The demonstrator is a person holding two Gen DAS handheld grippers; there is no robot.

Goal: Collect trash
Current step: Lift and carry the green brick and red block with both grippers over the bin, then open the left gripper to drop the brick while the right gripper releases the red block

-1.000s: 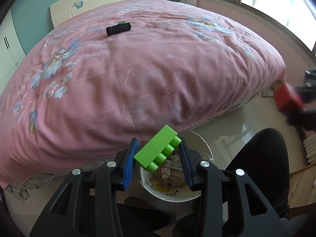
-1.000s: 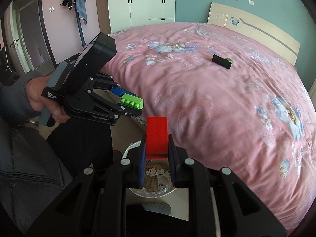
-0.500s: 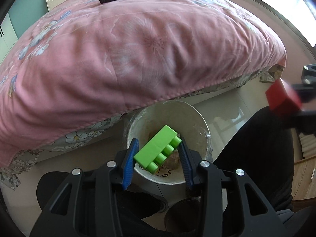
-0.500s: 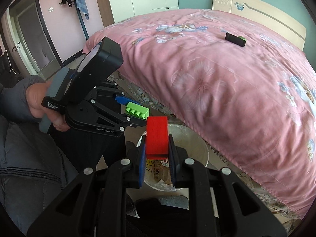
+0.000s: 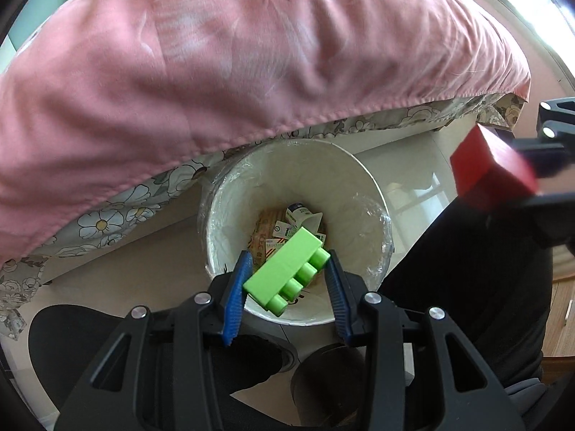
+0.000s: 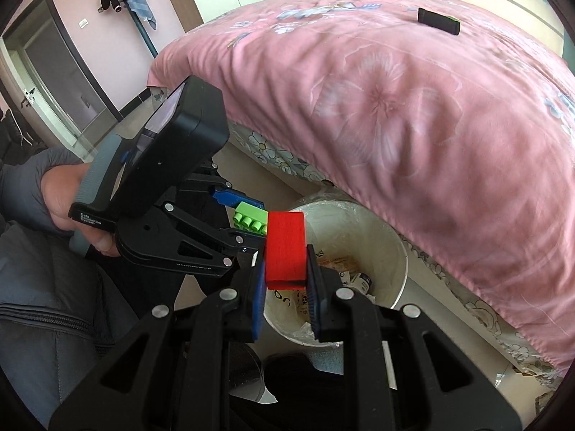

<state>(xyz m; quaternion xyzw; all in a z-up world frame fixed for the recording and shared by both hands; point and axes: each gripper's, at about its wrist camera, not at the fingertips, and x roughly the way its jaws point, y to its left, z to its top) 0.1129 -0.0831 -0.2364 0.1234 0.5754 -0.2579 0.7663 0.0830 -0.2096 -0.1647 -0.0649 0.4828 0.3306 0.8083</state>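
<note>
My left gripper (image 5: 287, 269) is shut on a green toy brick (image 5: 287, 269) and holds it over the near rim of a white trash bin (image 5: 230, 197) on the floor beside the bed. Paper scraps and small cartons lie in the bin. My right gripper (image 6: 284, 276) is shut on a red block (image 6: 285, 248) above the bin's near rim (image 6: 395, 244). The red block also shows in the left wrist view (image 5: 492, 176), to the right of the bin. The left gripper with the green brick (image 6: 249, 219) shows just left of the red block.
A bed with a pink floral cover (image 5: 215, 54) overhangs the bin's far side. A black cylinder (image 6: 438, 21) lies on the bed near the headboard. My dark-clothed legs (image 5: 467, 269) are beside the bin. A door and wardrobes stand far left.
Both grippers have moved down and forward toward the bin, still holding their blocks. The bin now fills the middle of the left wrist view, and the bed top has slid out of sight.
</note>
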